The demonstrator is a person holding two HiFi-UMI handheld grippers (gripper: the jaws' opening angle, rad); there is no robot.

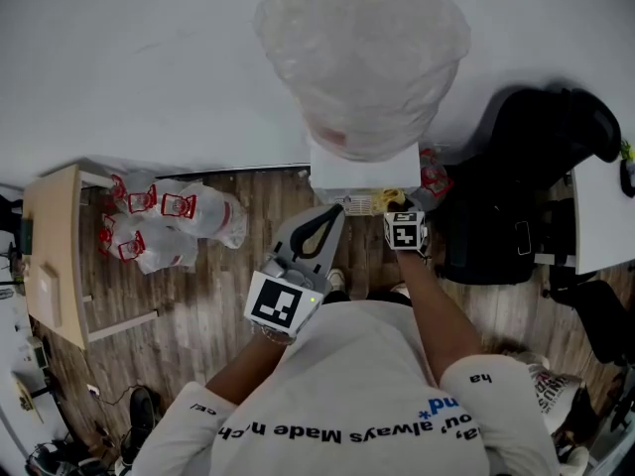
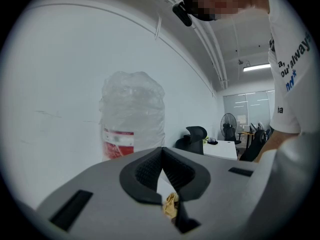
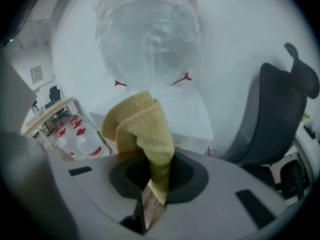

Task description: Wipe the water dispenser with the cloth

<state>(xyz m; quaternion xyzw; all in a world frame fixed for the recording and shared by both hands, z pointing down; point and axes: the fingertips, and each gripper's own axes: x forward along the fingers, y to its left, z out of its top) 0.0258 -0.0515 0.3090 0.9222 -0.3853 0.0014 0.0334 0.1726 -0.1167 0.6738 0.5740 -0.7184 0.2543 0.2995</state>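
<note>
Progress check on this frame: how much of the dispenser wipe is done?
Done: the cloth is picked up, clamped in the right gripper. In hand: it is held at the front of the water dispenser, just below the bottle; contact can't be confirmed. The left gripper is shut on nothing, beside it. Left: the wiping itself; no wiped patch shows.

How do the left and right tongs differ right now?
The right tongs are shut on the yellow cloth; the left tongs are shut on nothing. The right tongs look nearer the water dispenser than the left tongs. Both point toward it.
</note>
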